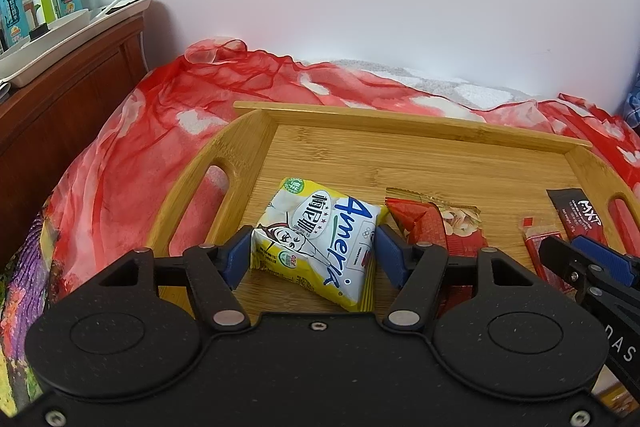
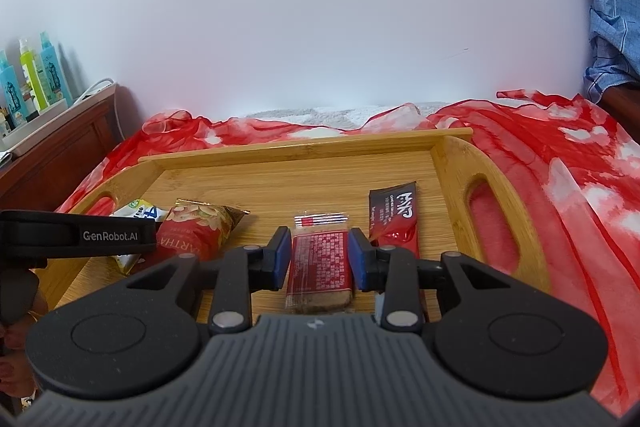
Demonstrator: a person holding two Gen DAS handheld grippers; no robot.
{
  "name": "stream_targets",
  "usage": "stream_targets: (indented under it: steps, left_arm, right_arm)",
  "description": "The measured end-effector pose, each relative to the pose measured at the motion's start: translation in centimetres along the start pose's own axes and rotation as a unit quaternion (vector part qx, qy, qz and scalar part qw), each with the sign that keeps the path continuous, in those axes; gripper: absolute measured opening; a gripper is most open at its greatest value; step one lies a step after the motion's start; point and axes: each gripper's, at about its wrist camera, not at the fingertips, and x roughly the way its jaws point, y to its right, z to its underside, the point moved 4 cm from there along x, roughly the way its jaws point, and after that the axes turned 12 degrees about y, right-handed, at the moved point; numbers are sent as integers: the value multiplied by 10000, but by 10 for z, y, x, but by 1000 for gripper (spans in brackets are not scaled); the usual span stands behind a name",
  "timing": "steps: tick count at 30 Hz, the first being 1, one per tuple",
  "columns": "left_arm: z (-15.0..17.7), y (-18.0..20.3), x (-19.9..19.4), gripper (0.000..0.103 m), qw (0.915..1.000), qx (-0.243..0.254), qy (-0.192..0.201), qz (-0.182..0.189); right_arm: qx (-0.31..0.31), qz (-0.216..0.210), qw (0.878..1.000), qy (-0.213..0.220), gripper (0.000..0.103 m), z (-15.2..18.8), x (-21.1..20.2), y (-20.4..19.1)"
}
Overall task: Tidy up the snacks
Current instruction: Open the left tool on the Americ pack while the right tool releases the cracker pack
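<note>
Left hand-held gripper point(image 1: 312, 255) brackets the white snack bag point(image 1: 320, 239); right hand-held gripper point(image 2: 319, 259) narrowly straddles the red bar point(image 2: 320, 263). Both lie on the tray point(image 2: 280, 155), apparently being released.

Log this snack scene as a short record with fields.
surface: bamboo handled tray on red-and-white patterned cloth
left gripper: pads flank yellow-and-white snack packet; grip unclear
right gripper: pads flank red wrapped bar; grip unclear
also on tray: red peanut bag, black-and-red stick sachet
snacks on tray: four
</note>
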Motion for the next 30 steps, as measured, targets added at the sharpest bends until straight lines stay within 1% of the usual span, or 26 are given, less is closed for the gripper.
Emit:
stream_targets:
  steps: [4,6,10,12,13,15,19,23,28,30]
  left_arm:
    - [0,-1,-2,70,10000,52,-18,5]
    - [-1,-1,-5,72,10000,64,-6,23]
    - [-6,-3,-16,81,9999,83,88,96]
    - [-8,-4,-23,84,9997,102,152,142]
    - [-9,-4,-27,86,9996,115,180,158]
    - [-10,-4,-35,88,9994,127,242,200]
    - [-9,-6,-55,93,9988,174,352,307]
    - [-2,-7,-73,95,9982,195,401,402]
    - [12,-10,-96,96,9975,184,440,520]
    - [18,-11,-105,97,9971,209,462,560]
  right_arm:
    - [47,-28,10000,47,43,-2,-3,0]
    - [44,-51,9999,90,59,-4,-6,0]
    - [-58,-79,9998,197,66,-9,-15,-4]
    - [-97,-97,9996,245,74,-12,-20,-5]
    - [-110,-100,9995,281,75,-14,-24,-5]
    - [-128,-117,9994,316,79,-17,-30,-5]
    - [-154,-159,9991,361,83,-21,-46,-4]
    - [-158,-150,9990,391,86,-20,-67,-1]
    - [168,-104,9991,381,88,-16,-90,9]
    - [168,-106,9990,410,90,-14,-98,10]
